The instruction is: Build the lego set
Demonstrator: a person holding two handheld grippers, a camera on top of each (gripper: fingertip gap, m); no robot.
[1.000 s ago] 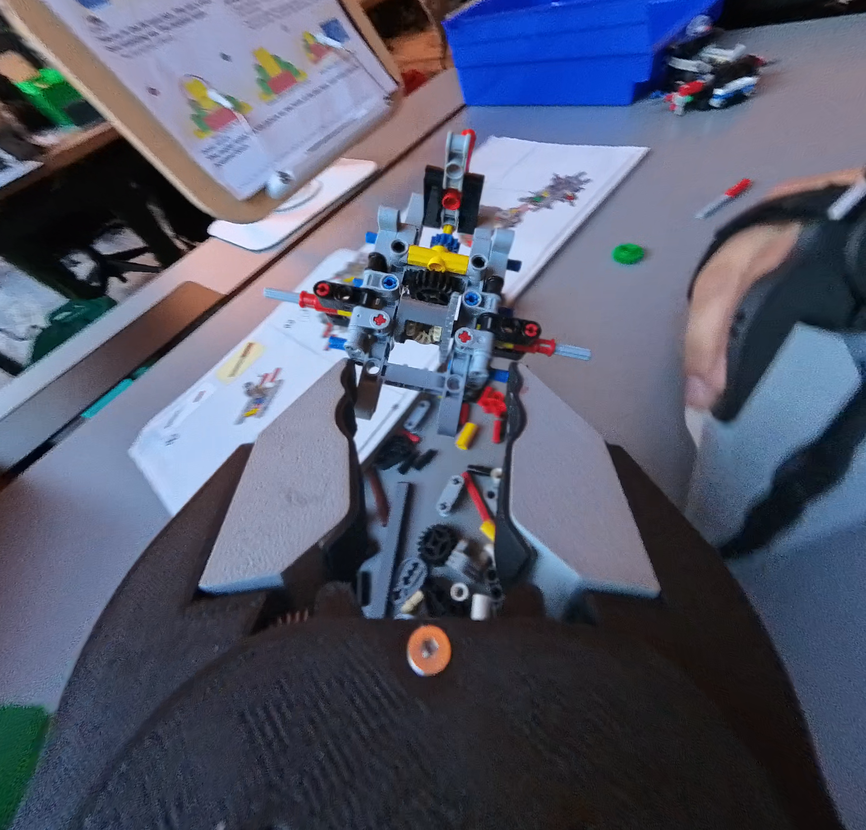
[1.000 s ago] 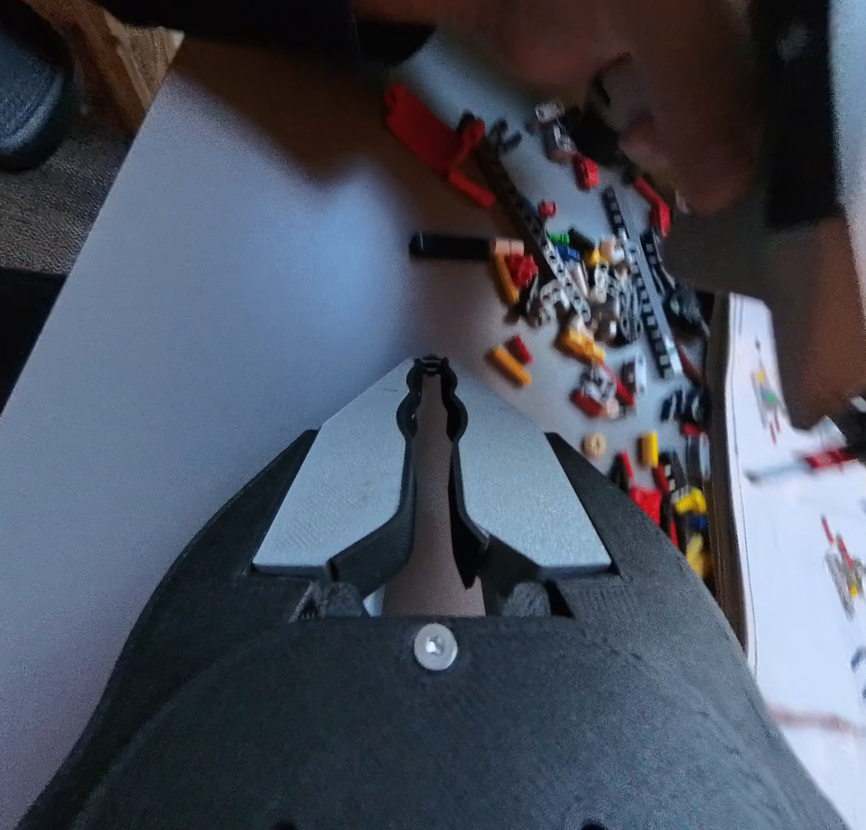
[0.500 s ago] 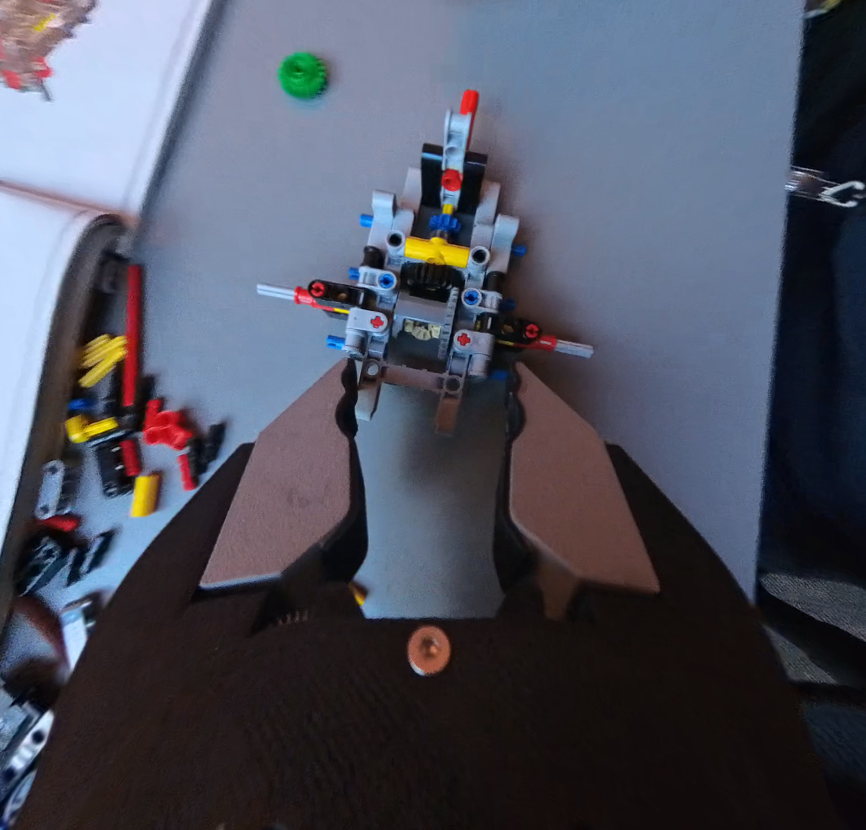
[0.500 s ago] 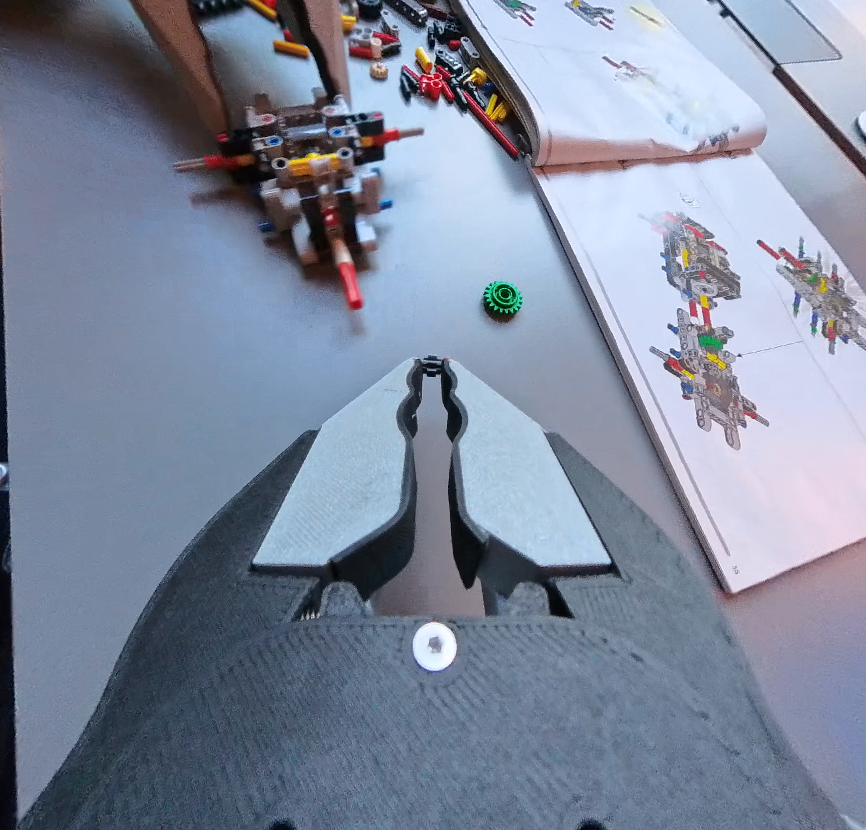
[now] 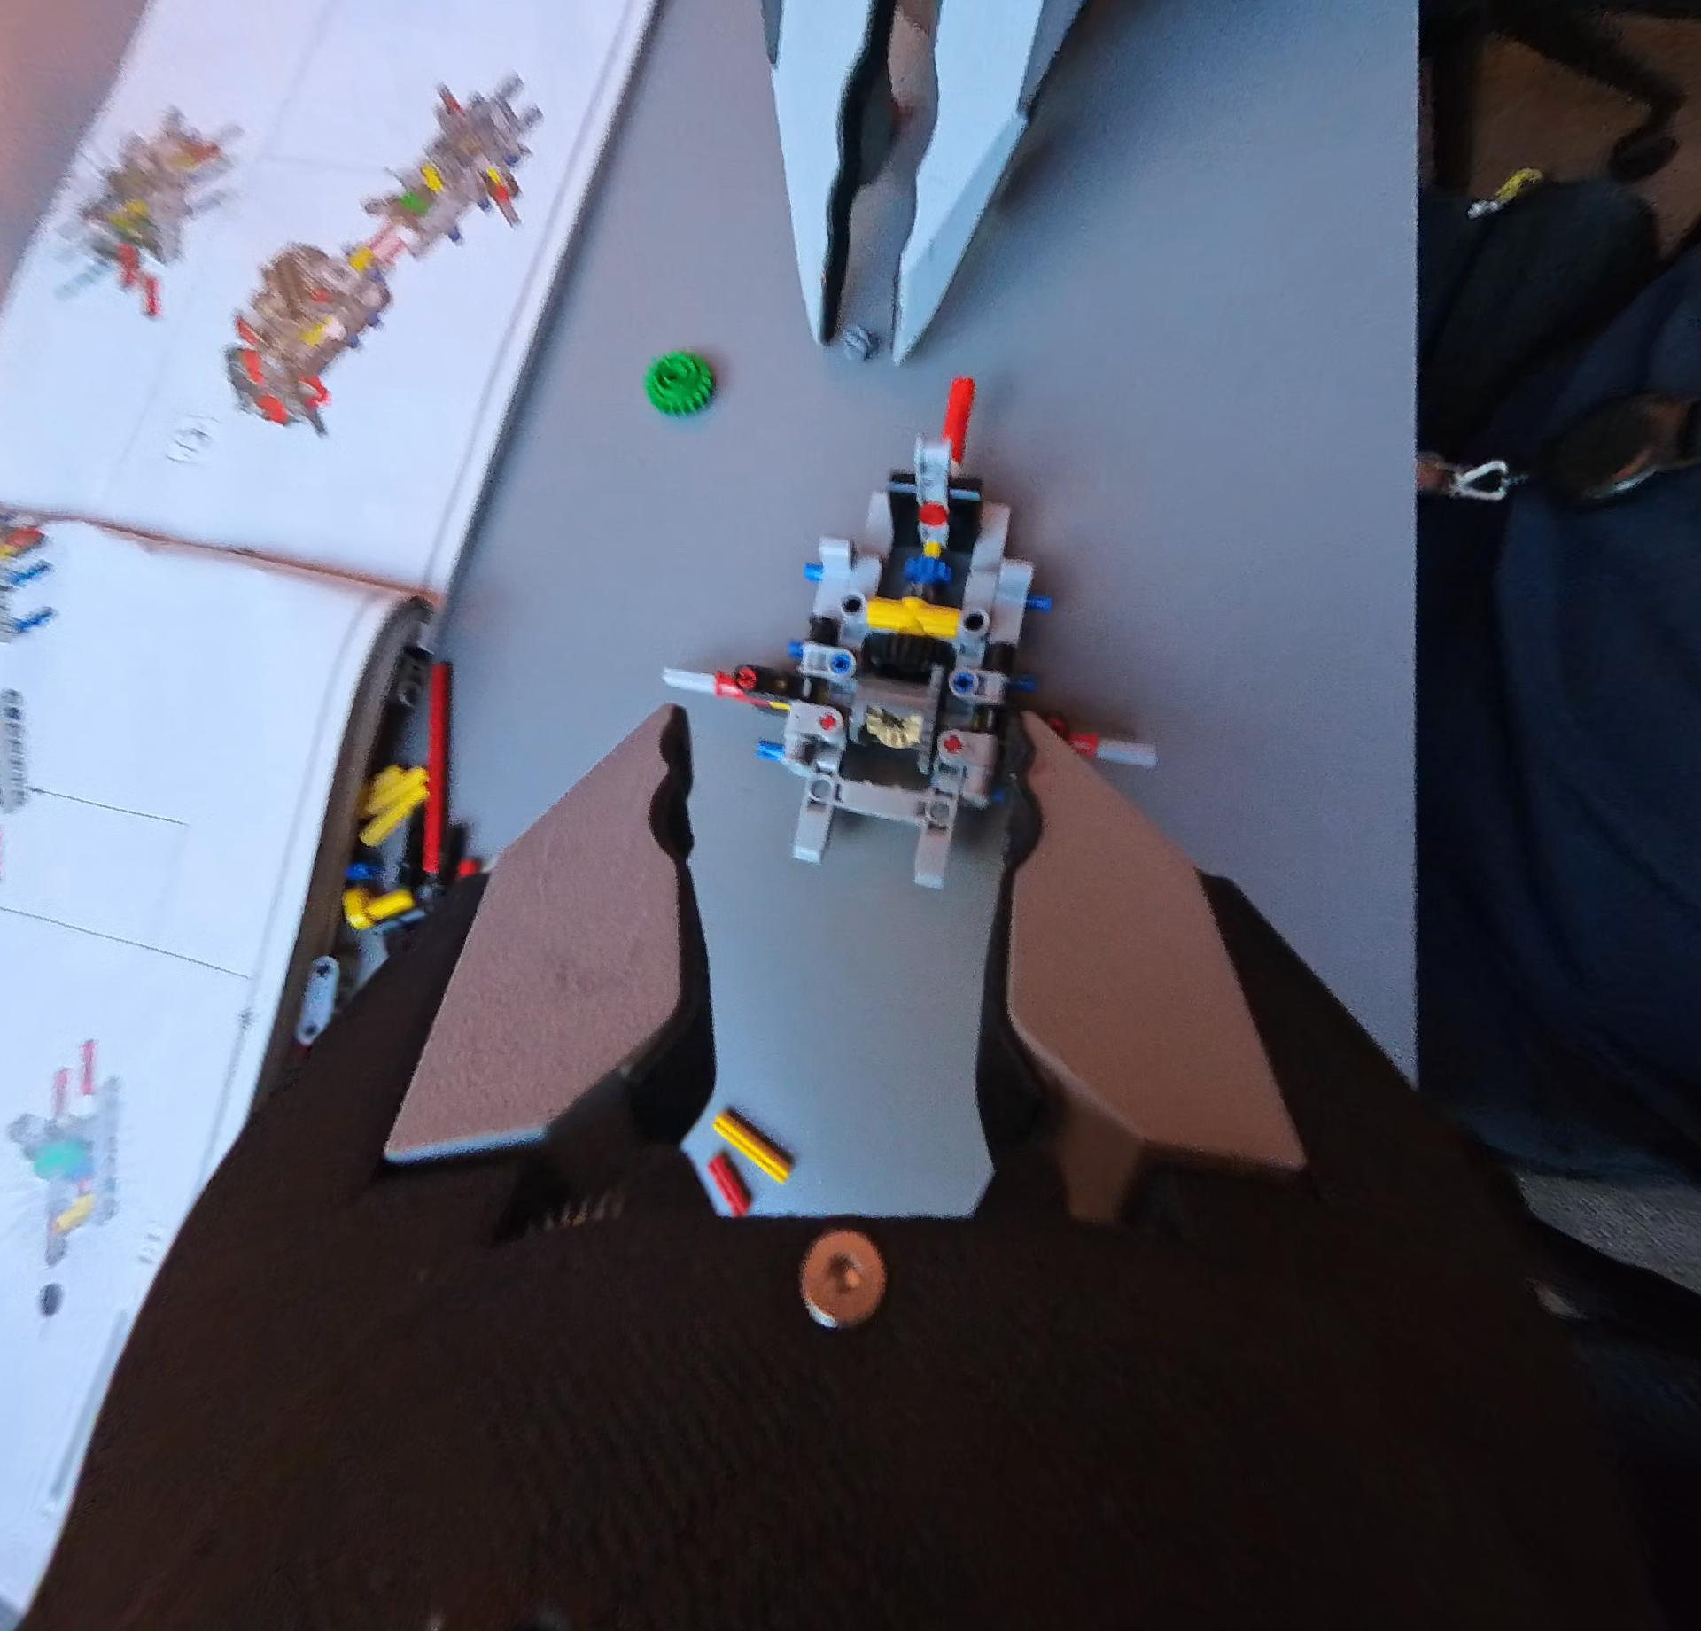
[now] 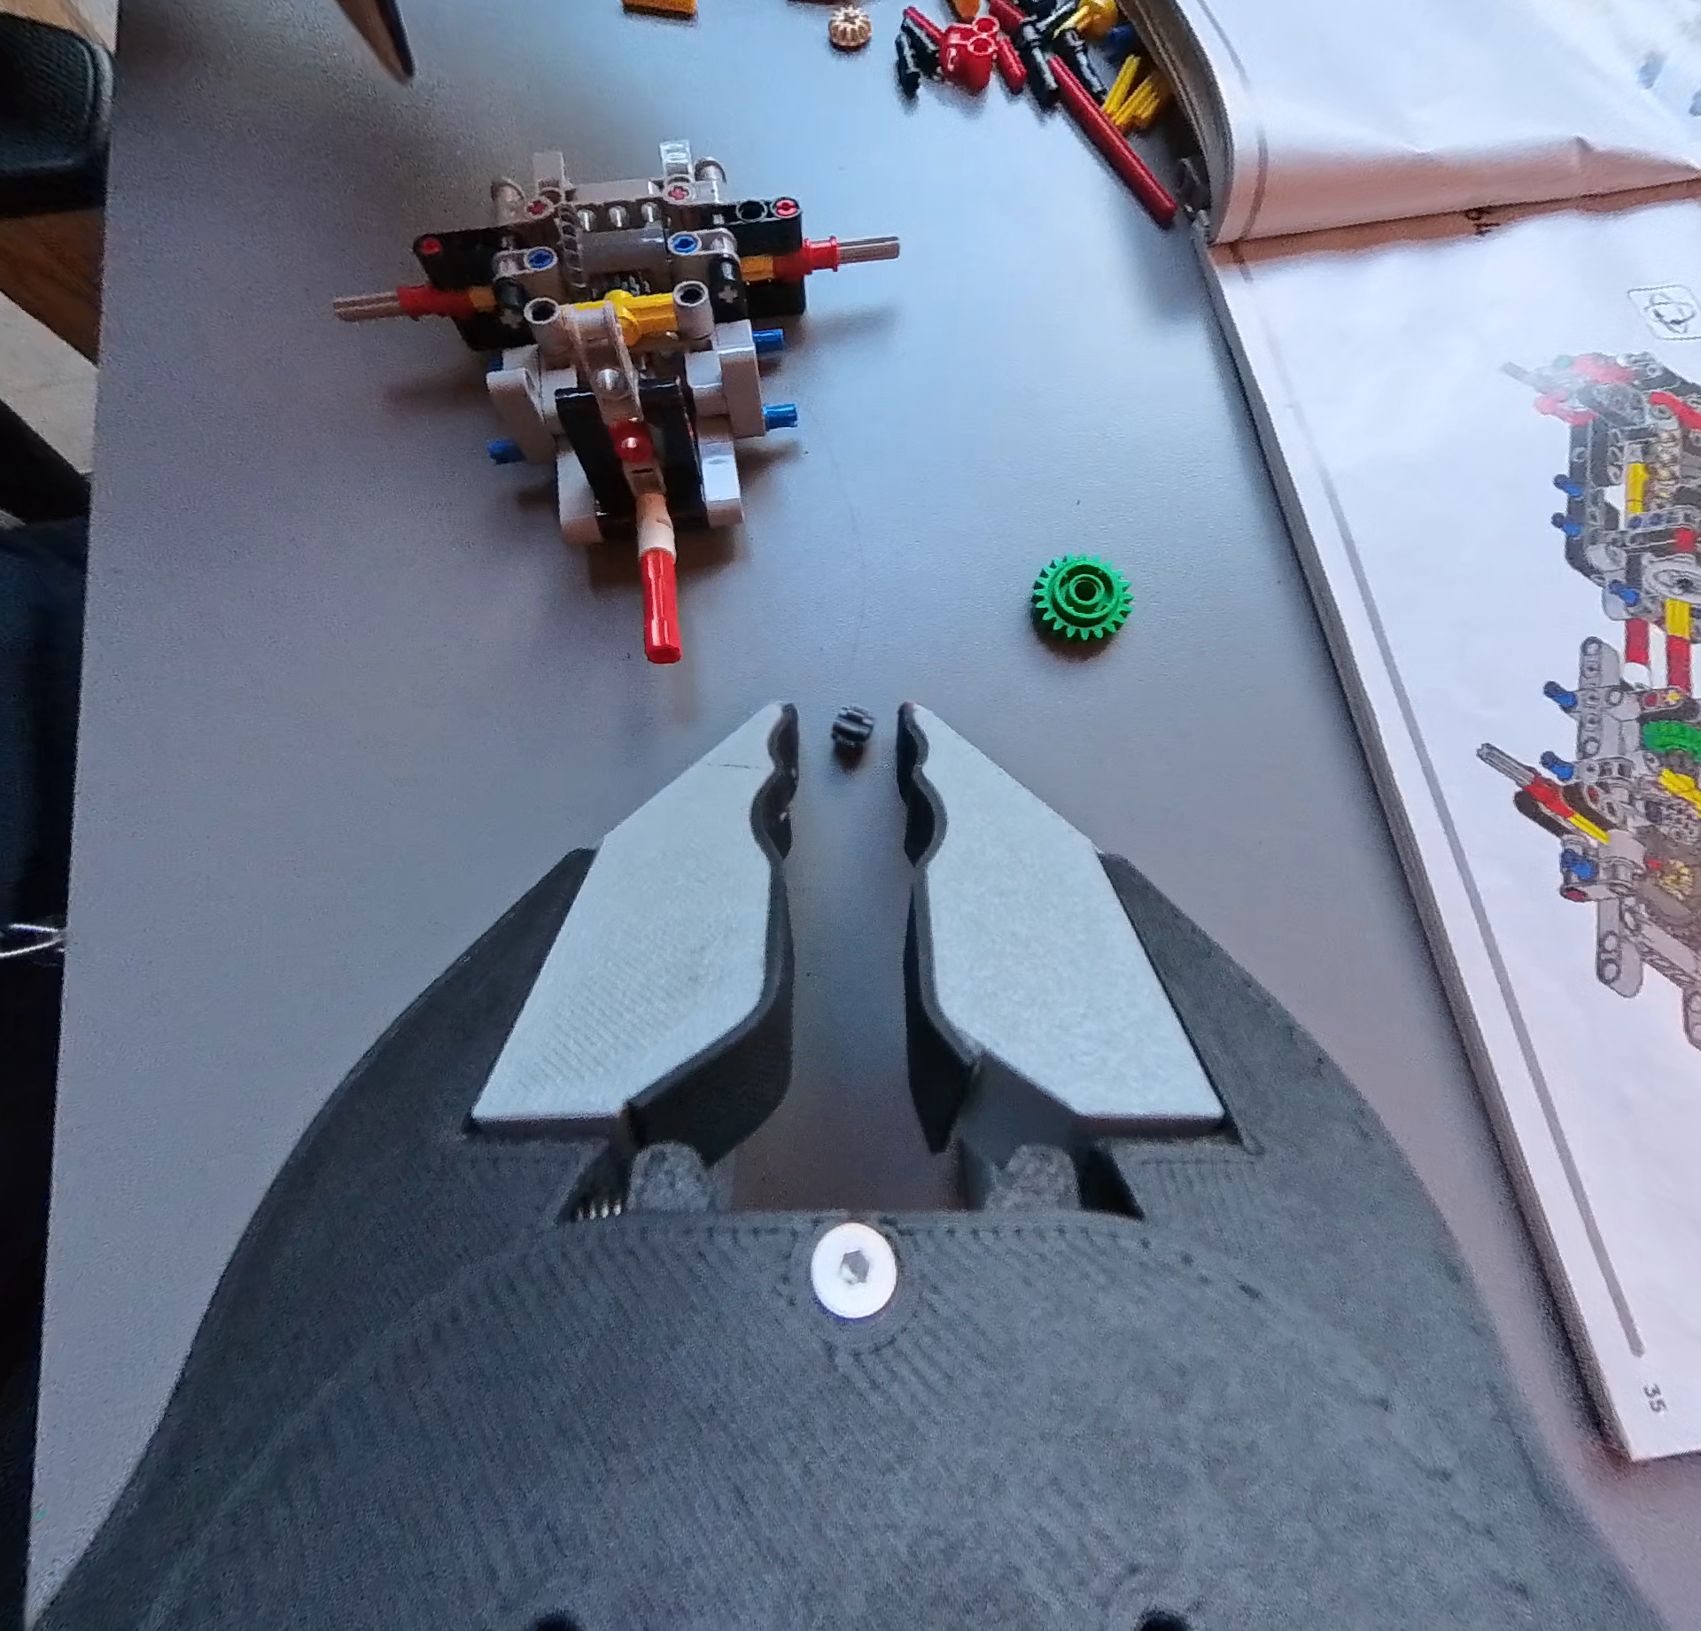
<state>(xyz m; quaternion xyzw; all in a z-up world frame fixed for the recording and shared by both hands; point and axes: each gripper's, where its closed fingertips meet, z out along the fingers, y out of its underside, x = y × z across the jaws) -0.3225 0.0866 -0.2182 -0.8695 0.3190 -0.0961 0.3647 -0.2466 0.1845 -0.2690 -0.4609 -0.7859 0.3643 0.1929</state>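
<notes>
Watching from both wrist cameras: I use the brick model (image 6: 626,335) as my landmark; it sits flat on the grey table (image 6: 368,758), part-built, with a red rod (image 6: 661,607) poking out of the end that faces my right gripper.
Left gripper (image 5: 851,717): spread wide, straddling the model's near end. I see bare table between the left finger (image 5: 571,942) and the model. The right finger (image 5: 1123,942) sits right against the model's side, so nothing is pinched.
Right gripper (image 6: 845,712): slightly parted, tips low over the table, just short of the model's red rod and a little to its right.
Small black gear (image 6: 851,733): lying on the table between those 2 tips, with a gap on each side; no pad presses on it.
Green gear (image 6: 1081,596): loose on the table, right of the model's rod, untouched.
Loose pieces (image 6: 966,31): scattered beyond the model, by the booklet's edge.
Booklet (image 6: 1473,574): open, well to the model's right.
Pose: the 2 grippers point at each other across the model, both angled down toward the table.
</notes>
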